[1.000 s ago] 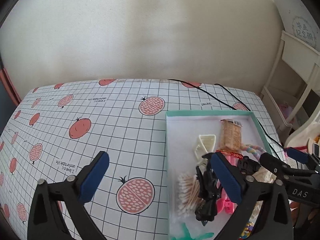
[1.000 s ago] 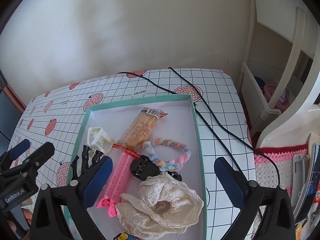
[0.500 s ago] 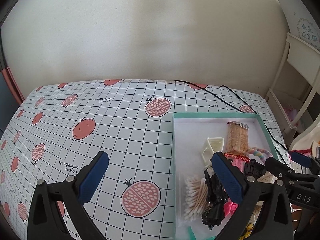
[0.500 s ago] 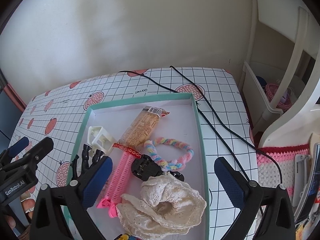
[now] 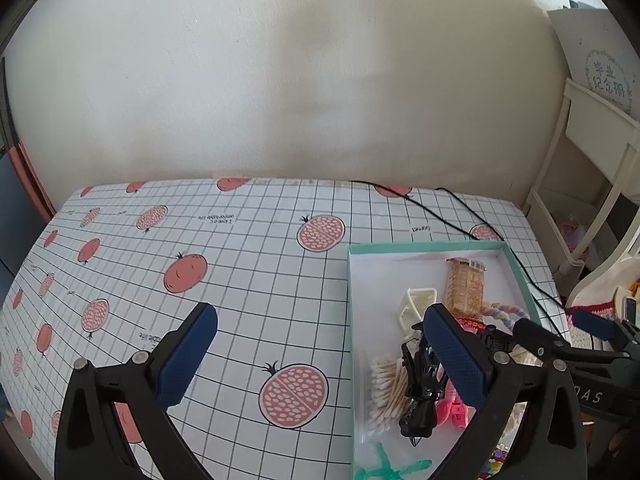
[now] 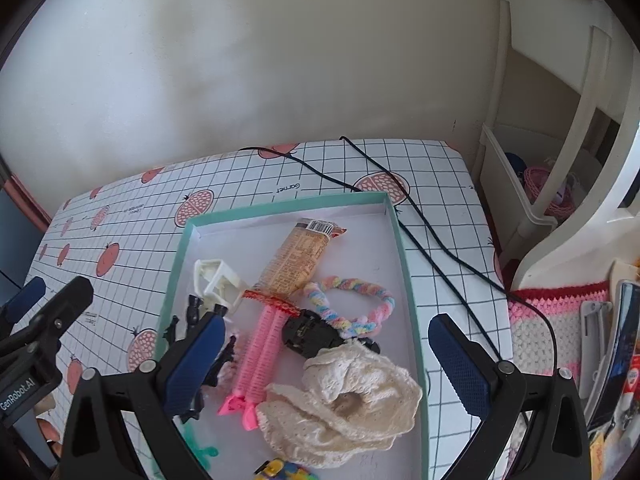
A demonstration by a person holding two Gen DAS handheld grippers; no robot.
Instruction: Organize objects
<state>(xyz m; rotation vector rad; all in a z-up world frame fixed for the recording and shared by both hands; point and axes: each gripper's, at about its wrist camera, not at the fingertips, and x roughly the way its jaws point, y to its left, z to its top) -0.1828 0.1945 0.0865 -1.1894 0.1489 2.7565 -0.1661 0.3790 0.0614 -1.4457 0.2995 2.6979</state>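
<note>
Step seems between picks: both grippers, left (image 5: 320,360) & right (image 6: 336,364), open w/ nothing held; next needs choosing an item in tray (image 6: 404,248).

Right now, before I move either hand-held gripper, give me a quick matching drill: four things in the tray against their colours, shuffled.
Things:
1. scrunchie
2. hair roller
3. claw clip
4. snack bar

Colours:
A. black
B. tan with a barcode
C. cream lace
D. pink

Pairs: 1-C, 2-D, 3-A, 4-B. All four lie inside the tray.
</note>
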